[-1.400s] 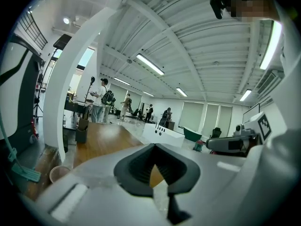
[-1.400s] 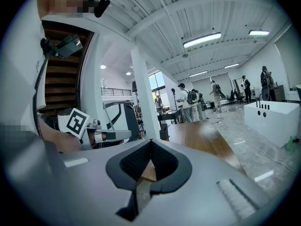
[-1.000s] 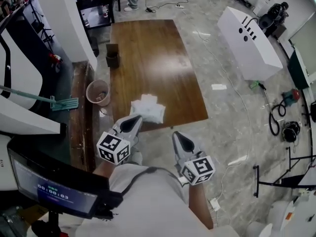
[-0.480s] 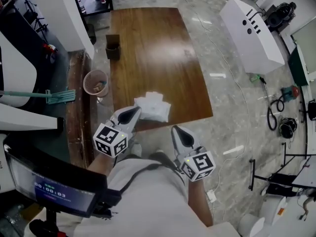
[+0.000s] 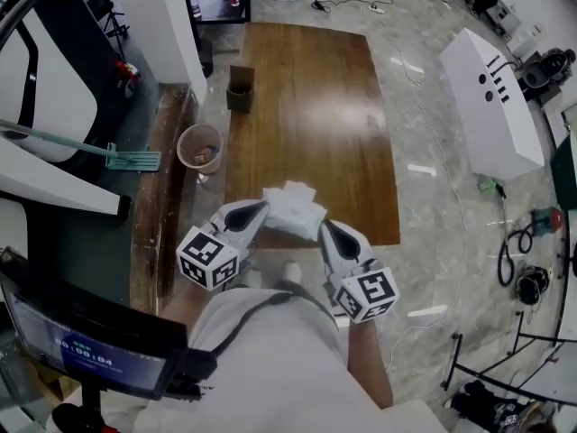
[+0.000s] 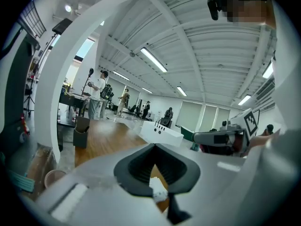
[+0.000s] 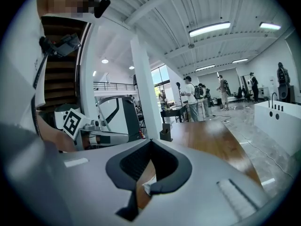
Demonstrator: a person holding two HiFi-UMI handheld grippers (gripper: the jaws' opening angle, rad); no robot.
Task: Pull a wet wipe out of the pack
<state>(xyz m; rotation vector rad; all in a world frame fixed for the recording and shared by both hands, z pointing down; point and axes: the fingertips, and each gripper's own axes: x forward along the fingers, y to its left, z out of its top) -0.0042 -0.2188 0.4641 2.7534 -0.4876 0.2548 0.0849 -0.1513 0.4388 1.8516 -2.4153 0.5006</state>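
Observation:
A white wet wipe pack (image 5: 294, 209) lies near the front edge of the brown wooden table (image 5: 306, 106). My left gripper (image 5: 261, 207) is shut, its tip at the pack's left edge. My right gripper (image 5: 325, 228) is also shut and empty, its tip just at the pack's front right corner. In the left gripper view a bit of the white pack (image 6: 158, 191) shows below the left gripper (image 6: 153, 145). The right gripper view shows a sliver of the pack (image 7: 147, 187) under the right gripper (image 7: 151, 141).
A small dark box (image 5: 240, 89) stands at the table's far left edge. On the floor to the left are a pinkish bucket (image 5: 200, 147) and a mop (image 5: 122, 156). A long white case (image 5: 491, 97) lies right of the table. People stand far behind.
Both grippers have moved forward over the table's front edge, so their tips now flank the pack. The head view has shifted with them. The pack has not moved on the table.

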